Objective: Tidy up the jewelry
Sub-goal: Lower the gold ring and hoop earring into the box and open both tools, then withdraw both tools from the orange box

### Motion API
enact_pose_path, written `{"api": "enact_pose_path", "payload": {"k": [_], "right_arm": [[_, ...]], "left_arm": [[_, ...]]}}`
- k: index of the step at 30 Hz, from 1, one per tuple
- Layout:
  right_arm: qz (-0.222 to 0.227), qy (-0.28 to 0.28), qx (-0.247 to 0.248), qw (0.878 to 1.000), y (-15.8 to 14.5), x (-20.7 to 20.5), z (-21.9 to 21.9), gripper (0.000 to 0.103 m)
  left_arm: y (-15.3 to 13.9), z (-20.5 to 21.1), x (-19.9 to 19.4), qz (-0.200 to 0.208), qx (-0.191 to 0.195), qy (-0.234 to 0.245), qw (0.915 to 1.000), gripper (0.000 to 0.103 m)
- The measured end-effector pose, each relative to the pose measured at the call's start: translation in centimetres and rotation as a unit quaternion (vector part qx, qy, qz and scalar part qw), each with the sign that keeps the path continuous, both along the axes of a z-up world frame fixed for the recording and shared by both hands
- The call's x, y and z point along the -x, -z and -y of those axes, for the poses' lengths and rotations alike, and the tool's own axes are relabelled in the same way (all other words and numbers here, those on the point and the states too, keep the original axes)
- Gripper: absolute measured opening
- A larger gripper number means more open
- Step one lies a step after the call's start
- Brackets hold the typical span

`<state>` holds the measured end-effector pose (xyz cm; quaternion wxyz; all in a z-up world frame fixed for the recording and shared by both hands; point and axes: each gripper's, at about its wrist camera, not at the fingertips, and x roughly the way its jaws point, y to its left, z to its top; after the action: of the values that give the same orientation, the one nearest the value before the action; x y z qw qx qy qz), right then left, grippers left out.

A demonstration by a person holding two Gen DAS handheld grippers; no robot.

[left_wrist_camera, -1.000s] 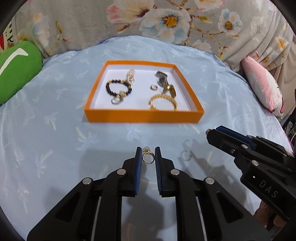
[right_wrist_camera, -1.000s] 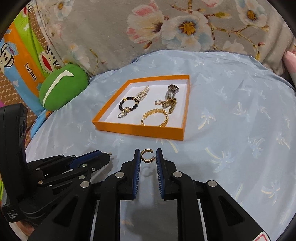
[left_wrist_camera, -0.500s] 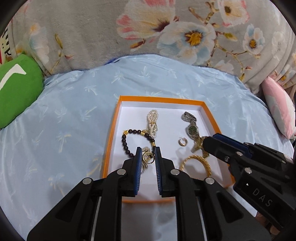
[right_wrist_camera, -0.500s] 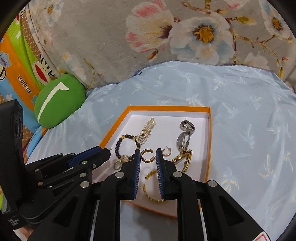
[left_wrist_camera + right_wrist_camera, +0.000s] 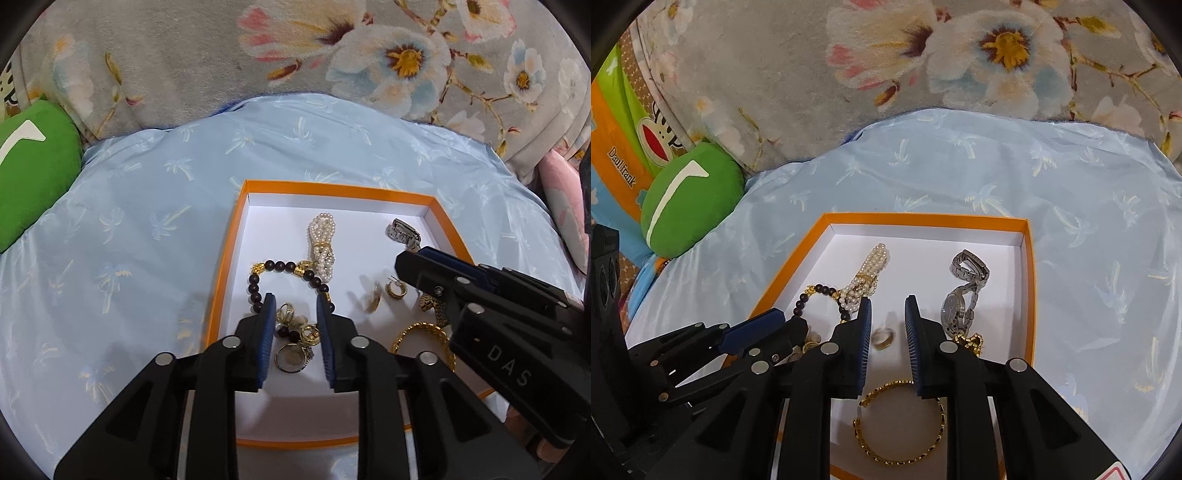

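Observation:
An orange tray (image 5: 332, 188) (image 5: 923, 218) with a white floor lies on the light-blue sheet. It holds a pearl bracelet (image 5: 321, 240), a dark bead bracelet (image 5: 275, 266), a silver watch (image 5: 960, 295), a gold chain bracelet (image 5: 901, 424) and some rings. My left gripper (image 5: 295, 306) hangs over the tray's left part with its jaws opening. A gold ring (image 5: 286, 314) sits loose below them among other rings. My right gripper (image 5: 887, 306) is over the tray's middle, jaws opening. A blurred gold earring (image 5: 882, 338) (image 5: 373, 301) is free between and below its pads, beside a second earring (image 5: 395, 290).
A green cushion (image 5: 29, 166) (image 5: 690, 199) lies at the left. A floral blanket (image 5: 332, 55) rises behind the sheet, and a pink pillow (image 5: 565, 206) sits at the right. The two grippers are side by side over the tray, close together.
Both grippers travelled forward from the bare sheet to over the tray. Their jaws have parted: the ring left the left pads and the earring left the right pads.

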<state>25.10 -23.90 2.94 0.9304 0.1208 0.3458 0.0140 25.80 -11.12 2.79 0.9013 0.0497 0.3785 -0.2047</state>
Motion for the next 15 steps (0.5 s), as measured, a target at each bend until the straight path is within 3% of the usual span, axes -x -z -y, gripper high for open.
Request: {"api": "enact_pose_path", "payload": {"k": [15], "right_arm": [[0.025,0.022,-0.010,0.999,-1.6,4.2,1.0,0.025]], "left_arm": [[-1.0,-0.3,2.3,0.028,-0.012,-0.004,0.9995,0.023]]}}
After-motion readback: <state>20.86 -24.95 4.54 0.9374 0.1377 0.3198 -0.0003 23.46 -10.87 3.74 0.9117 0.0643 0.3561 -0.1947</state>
